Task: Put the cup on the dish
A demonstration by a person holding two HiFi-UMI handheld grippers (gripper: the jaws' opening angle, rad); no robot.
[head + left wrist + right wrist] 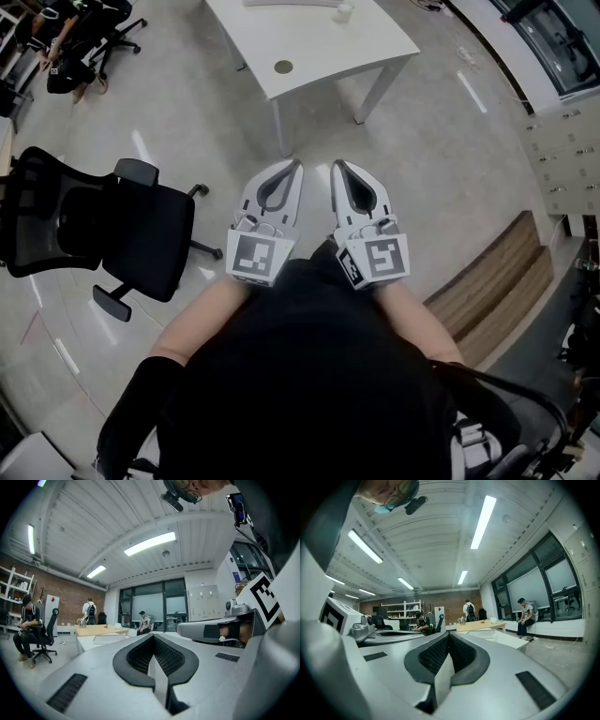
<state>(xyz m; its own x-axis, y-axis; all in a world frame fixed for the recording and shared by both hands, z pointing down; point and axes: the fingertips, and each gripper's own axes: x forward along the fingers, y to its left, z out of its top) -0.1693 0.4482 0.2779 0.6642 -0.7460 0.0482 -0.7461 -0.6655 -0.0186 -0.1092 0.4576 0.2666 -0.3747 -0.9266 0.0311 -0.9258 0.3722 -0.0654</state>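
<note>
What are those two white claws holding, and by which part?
Nothing. The left gripper and the right gripper are both shut with nothing between their jaws.

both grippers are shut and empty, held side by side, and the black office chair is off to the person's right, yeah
Not quite. The black office chair stands to the person's left, not the right, as the head view shows. The rest holds: the left gripper and the right gripper are shut, empty and side by side.
</note>
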